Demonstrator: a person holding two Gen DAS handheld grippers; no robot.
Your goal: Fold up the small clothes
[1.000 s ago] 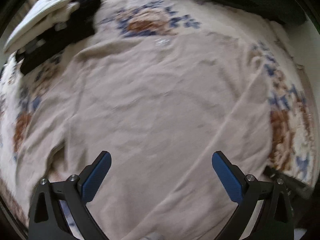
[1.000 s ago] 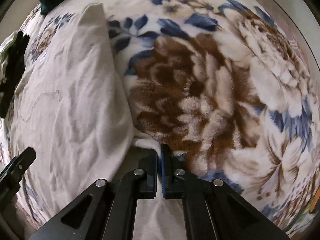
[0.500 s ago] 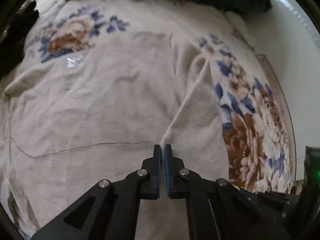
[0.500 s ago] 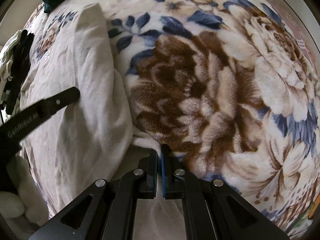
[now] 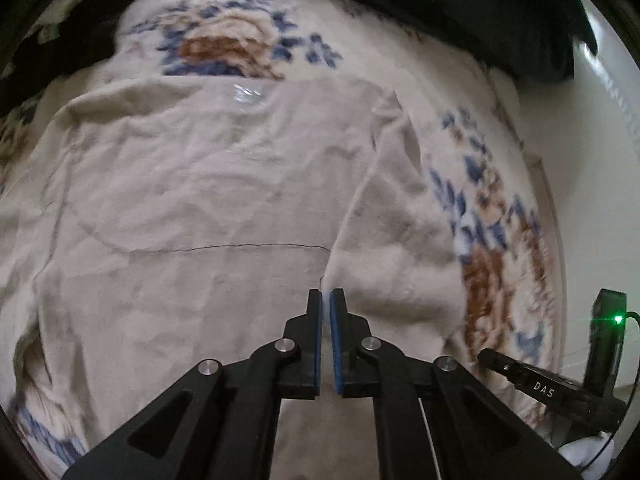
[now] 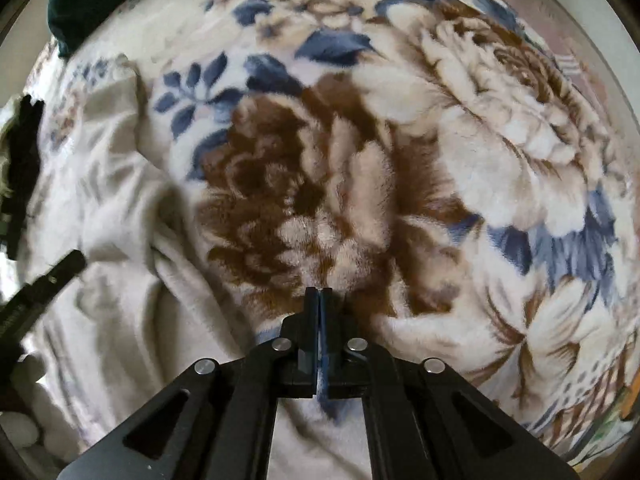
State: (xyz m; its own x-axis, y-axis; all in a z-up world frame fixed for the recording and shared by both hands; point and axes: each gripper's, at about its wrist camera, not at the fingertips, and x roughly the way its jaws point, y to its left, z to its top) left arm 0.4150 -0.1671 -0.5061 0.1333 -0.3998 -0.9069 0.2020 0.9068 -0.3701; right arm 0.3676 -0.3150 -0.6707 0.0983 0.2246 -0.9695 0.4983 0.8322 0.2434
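A cream long-sleeved garment point(image 5: 208, 200) lies spread on a floral blanket point(image 5: 228, 44). My left gripper point(image 5: 325, 295) is shut, its tips at the fold where the right sleeve point(image 5: 392, 216) meets the body. In the right wrist view the same garment point(image 6: 120, 264) lies at the left, rumpled. My right gripper point(image 6: 319, 293) is shut, with cloth lying under its arms; what its tips pinch I cannot tell. The right gripper's body point(image 5: 536, 384) shows at the lower right of the left view.
A dark green cushion or cover point(image 5: 440, 0) lies along the far edge of the bed. Dark clothes point(image 5: 60, 40) are piled at the far left. A white wall point(image 5: 600, 200) stands to the right. The blanket's brown and blue flowers point(image 6: 400, 160) fill the right view.
My left gripper went from wide open over the garment to shut at the sleeve fold. The sleeve has bunched up. My right gripper stayed shut and shifted slightly.
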